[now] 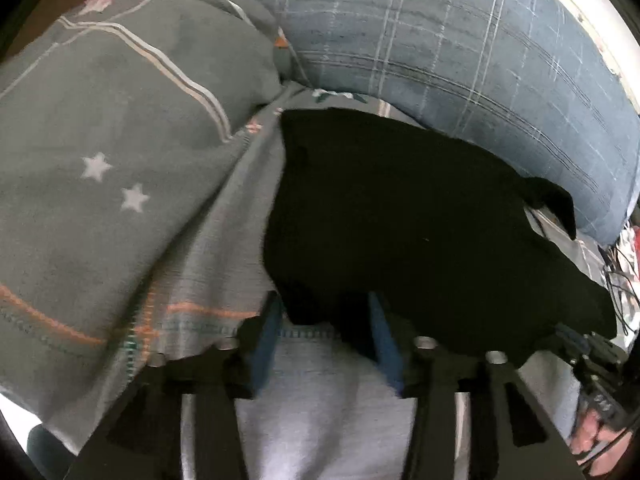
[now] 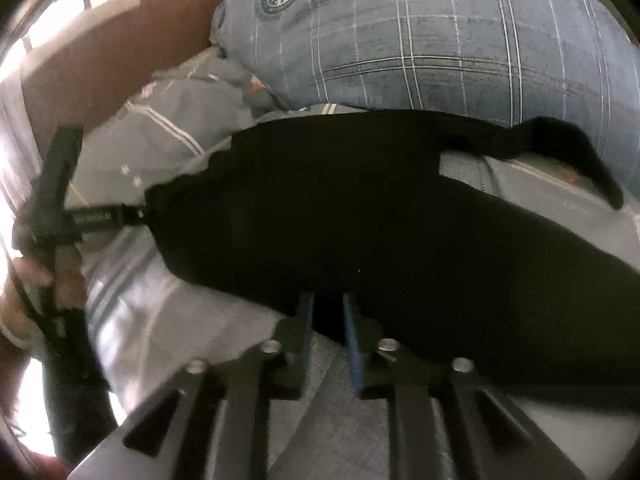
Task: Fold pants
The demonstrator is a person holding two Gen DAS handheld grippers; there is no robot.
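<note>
Your black pants (image 1: 420, 216) lie bunched on the grey bedspread (image 1: 120, 208), just in front of the blue plaid pillow (image 1: 460, 52) — one dark flap touches it. Your left gripper (image 1: 326, 320) has its blue fingers spread wide around the pants' near edge. Your right gripper (image 2: 328, 312) is narrow — its fingers pinch the pants' near hem, on the pillow's near side.

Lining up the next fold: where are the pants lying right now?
In both views the black pants lie centre-right on the grey bedspread, just below the blue plaid pillow.
</note>
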